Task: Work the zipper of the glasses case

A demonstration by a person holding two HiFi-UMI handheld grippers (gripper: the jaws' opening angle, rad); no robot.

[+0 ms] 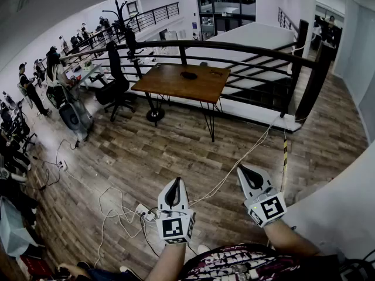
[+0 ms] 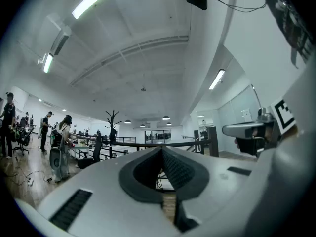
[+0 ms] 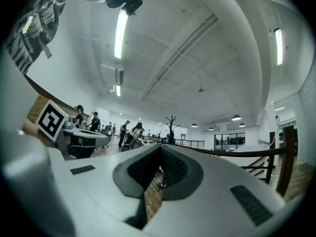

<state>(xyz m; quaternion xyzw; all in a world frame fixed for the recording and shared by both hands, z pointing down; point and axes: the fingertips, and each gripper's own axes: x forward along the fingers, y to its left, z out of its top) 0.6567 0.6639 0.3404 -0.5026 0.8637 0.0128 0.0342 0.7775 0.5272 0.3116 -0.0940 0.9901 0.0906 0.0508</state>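
Note:
Both grippers are held out in front of me above the wooden floor, far from the wooden table [image 1: 176,85]. A small dark oval thing [image 1: 188,75] lies on that table; it is too small to tell whether it is the glasses case. My left gripper [image 1: 174,181] is shut with nothing between its jaws, and the left gripper view shows its tips [image 2: 162,149] meeting. My right gripper [image 1: 241,168] is shut and empty too, its tips [image 3: 159,148] pressed together. Both point toward the railing and the table.
A black railing [image 1: 234,45] runs behind the table, with a stairwell beyond it. A black office chair [image 1: 117,86] stands left of the table. Cables and a power strip [image 1: 143,211] lie on the floor. Several people stand at desks at the far left. A white wall [image 1: 345,204] rises at my right.

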